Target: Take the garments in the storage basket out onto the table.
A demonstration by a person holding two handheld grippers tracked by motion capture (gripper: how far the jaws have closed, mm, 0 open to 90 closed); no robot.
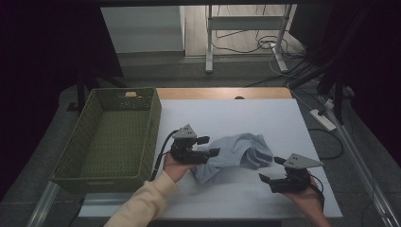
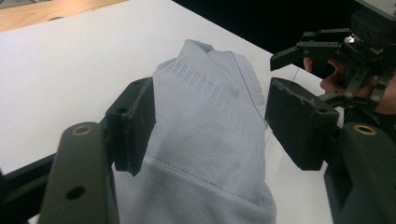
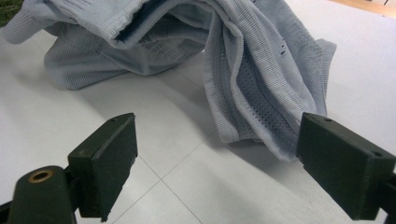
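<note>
While the shirt [image 1: 235, 152] lay between my left gripper's [image 1: 211, 146] wide fingers [image 2: 132, 122], unheld, the basket [image 1: 111, 137] stood empty; my right gripper [image 1: 272, 171] gaped too.

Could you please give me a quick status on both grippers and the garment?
Left gripper open around light-blue garment. Right gripper open, short of it. Basket left, nothing blocking.

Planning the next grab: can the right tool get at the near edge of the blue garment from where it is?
Probably yes. The right tool is open, facing the blue garment, with bare white table between them.
</note>
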